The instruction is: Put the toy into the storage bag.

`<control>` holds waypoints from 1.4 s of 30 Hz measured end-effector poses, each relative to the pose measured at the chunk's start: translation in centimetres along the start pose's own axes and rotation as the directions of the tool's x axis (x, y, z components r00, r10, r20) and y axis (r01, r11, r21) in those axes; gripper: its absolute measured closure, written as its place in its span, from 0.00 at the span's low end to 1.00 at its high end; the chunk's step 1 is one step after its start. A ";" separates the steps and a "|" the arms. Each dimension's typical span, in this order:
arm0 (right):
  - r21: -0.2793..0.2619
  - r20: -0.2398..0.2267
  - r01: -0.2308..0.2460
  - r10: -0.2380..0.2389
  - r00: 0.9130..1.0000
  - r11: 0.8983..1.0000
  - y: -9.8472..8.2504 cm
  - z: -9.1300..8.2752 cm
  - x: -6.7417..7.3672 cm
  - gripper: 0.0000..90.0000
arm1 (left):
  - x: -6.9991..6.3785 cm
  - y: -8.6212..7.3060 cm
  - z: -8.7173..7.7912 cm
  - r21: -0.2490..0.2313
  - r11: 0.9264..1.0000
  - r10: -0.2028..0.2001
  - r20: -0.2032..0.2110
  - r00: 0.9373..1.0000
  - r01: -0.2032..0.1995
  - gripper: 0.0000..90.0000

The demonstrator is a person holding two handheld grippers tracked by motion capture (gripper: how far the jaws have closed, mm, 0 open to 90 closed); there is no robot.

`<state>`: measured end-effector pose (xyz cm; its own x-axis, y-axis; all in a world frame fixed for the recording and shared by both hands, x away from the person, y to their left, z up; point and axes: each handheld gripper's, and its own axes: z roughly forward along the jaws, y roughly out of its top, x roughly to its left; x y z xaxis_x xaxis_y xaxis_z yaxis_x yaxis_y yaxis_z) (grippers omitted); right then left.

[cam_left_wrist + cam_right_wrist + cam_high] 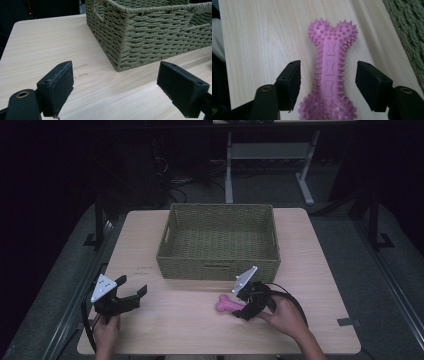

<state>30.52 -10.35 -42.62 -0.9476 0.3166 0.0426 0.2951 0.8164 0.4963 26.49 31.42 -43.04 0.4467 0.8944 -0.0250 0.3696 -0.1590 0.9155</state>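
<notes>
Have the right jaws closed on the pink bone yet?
No: in the right gripper view the pink bone lies on the table between the open jaws, gaps showing on both sides.

Spiky pink bone toy (329, 67), olive woven basket (218, 243), pale woodgrain table (150, 330)

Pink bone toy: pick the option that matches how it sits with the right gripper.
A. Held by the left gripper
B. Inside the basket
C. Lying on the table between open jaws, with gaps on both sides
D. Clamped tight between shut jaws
C. In the right gripper view the pink bone toy lies flat on the table, and the right gripper has its jaws spread on either side, wood showing in both gaps.
</notes>
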 end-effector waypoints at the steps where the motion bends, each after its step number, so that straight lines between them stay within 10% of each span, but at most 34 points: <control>1: 0.003 -0.005 -0.001 0.001 1.000 1.000 0.1 0.1 -0.1 0.42 | 0.0 0.0 0.0 -0.001 1.000 0.000 0.000 1.000 0.000 0.15; 29: 0.135 0.013 0.065 -0.067 0.998 0.989 0.9 2.0 -0.1 0.64 | 0.1 0.0 -0.1 -0.008 1.000 -0.008 0.001 1.000 0.008 0.15; 42: 0.081 -0.115 0.060 -0.050 0.992 0.995 1.3 -0.7 -1.6 0.65 | 0.2 0.0 -0.2 -0.013 1.000 -0.013 0.001 1.000 0.013 0.15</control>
<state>32.35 -10.15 -41.46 -0.9690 0.2177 0.1167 0.2468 0.8702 0.4265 26.44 31.66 -42.94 0.4430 0.8957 -0.0377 0.3648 -0.1417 0.9202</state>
